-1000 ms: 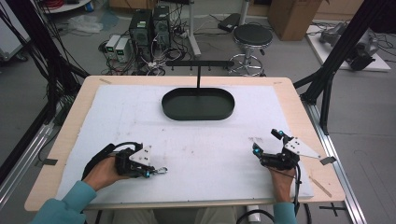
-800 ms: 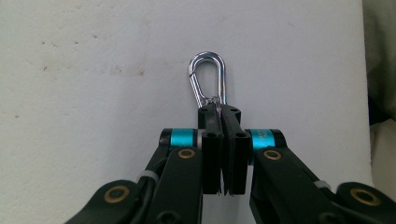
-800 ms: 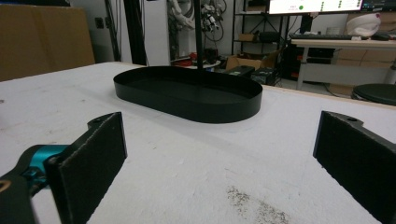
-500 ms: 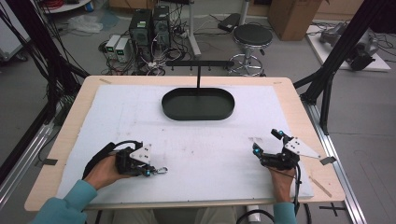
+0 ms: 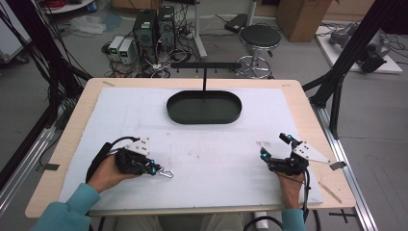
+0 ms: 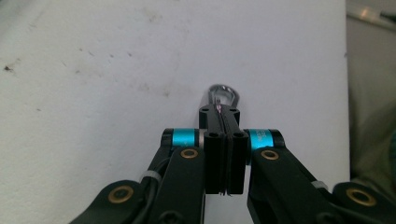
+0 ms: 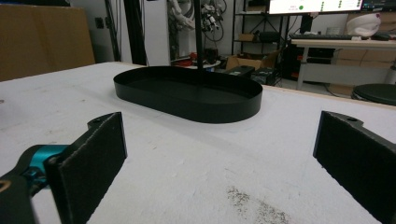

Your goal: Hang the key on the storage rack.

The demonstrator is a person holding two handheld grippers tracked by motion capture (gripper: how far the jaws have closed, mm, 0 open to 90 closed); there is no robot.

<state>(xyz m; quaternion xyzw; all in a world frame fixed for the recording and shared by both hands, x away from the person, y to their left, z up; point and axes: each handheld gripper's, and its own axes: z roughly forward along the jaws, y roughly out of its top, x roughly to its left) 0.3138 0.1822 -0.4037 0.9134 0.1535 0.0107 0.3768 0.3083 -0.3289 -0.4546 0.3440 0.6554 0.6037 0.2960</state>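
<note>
Closed L gripper (image 5: 155, 169) fully onto metal clasp (image 5: 166, 173); R gripper (image 5: 275, 149) idle, jaws spread.
Thin pinch at jaw tips — could've slipped out w/ any twist en route to black tray (image 5: 203, 117).

The right gripper (image 7: 224, 172) holds its two black jaws wide apart, nothing between them, low over the white tabletop (image 7: 187, 158). Beyond them a black oval tray (image 7: 187, 100) lies flat, with a thin black post (image 7: 199, 32) rising at its far rim. A dark smudge (image 7: 252, 205) marks the sheet between the jaws.
</note>
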